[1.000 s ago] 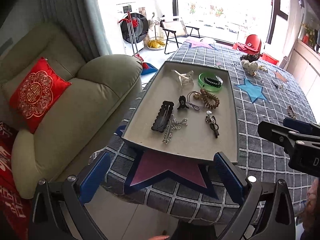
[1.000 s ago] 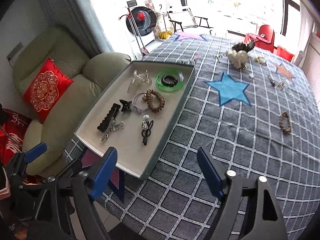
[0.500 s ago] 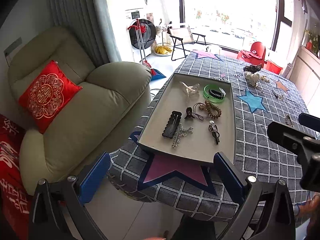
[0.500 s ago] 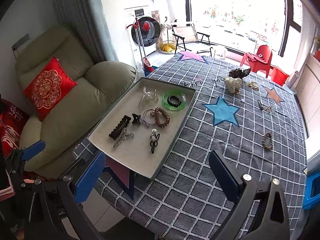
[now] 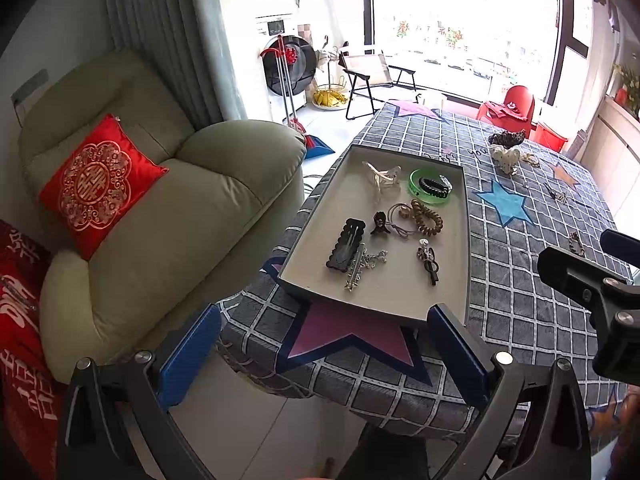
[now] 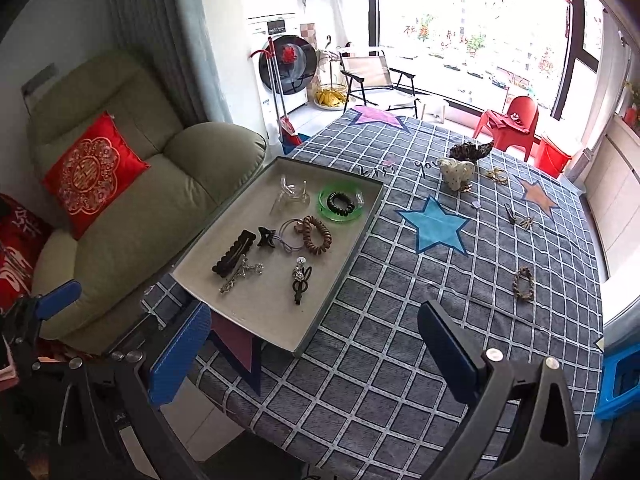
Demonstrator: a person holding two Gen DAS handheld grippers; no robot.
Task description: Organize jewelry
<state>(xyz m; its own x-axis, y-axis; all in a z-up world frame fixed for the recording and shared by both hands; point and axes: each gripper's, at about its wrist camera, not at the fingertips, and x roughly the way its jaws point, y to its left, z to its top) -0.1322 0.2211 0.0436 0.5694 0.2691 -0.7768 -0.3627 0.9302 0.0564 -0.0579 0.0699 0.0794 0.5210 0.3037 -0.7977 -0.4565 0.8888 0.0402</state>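
— Sunlit living room, a pale green armchair (image 6: pixel 132 184) on your left, and a worktop (image 6: pixel 460 320) under a grey checked cloth with coloured stars. Where do you stand in the job?

— You are between pieces, I judge. The shallow grey cardboard tray (image 6: pixel 340 288) at the near left of the worktop already holds a black scalloped barrette (image 6: pixel 234 258), a brown spiral hair tie (image 6: pixel 318 234), a green ring dish (image 6: pixel 340 204) and more. Your right claw (image 6: pixel 312 360) has just been opening; its blue jaws stand wide with nothing between them, hanging over the near edge of the cloth. Your left claw (image 5: pixel 320 356) is spread wide too, and empty.

— And next?

— Loose pieces lie well apart from the tray on the far right of the cloth. The nearest to you is a small brown braided bracelet (image 6: pixel 523 283). You would need to carry the right claw out to it and bring the jaws down either side of something thin and flat.

— Do the two views differ?

— Your right view shows that bracelet whole, and a blue stool (image 6: pixel 620 380) beyond the worktop's edge. Your left view half hides the bracelet (image 5: pixel 576 242) behind the right claw (image 5: pixel 592 268), but looks straight down the tray (image 5: pixel 466 248).
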